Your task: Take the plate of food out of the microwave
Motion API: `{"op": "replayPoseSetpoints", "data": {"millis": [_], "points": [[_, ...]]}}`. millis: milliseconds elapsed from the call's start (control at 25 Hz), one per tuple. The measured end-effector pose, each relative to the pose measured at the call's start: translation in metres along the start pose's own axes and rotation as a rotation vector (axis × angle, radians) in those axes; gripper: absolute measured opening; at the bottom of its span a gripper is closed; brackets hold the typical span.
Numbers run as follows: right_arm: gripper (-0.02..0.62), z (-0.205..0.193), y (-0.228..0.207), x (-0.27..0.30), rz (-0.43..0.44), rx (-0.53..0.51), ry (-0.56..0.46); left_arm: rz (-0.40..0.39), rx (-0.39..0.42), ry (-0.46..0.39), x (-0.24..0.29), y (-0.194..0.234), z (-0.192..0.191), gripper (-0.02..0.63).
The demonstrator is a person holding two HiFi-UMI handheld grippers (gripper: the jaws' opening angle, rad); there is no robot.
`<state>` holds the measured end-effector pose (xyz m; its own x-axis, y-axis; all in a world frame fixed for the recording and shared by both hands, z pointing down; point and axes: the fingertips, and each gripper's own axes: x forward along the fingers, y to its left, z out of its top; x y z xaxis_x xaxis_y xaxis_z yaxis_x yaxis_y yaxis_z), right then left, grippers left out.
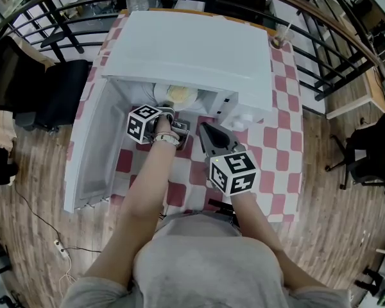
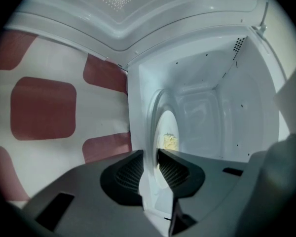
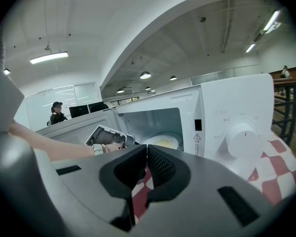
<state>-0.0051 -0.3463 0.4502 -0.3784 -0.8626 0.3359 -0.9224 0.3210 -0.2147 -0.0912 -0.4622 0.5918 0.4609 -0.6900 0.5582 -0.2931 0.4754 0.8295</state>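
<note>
left gripper (image 2: 151,159) pinches only the near rim of the plate (image 2: 164,125); right gripper (image 3: 147,152) closed, empty. thin one-sided grip: plate may tilt, spilling food (image 2: 170,142).

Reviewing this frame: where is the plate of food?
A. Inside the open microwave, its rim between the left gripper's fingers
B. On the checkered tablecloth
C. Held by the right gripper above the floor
A: the plate sits in the cavity of the microwave, and the left gripper grips its near rim.
</note>
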Motion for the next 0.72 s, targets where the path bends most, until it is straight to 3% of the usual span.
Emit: {"op": "replayPoseSetpoints", "data": {"millis": [720], "points": [[0.028,-0.001,0.01,-0.003,-0.005,-0.014,0.002,-0.058,-0.002,0.024,-0.012,-0.008,0.001,0.032]]}}
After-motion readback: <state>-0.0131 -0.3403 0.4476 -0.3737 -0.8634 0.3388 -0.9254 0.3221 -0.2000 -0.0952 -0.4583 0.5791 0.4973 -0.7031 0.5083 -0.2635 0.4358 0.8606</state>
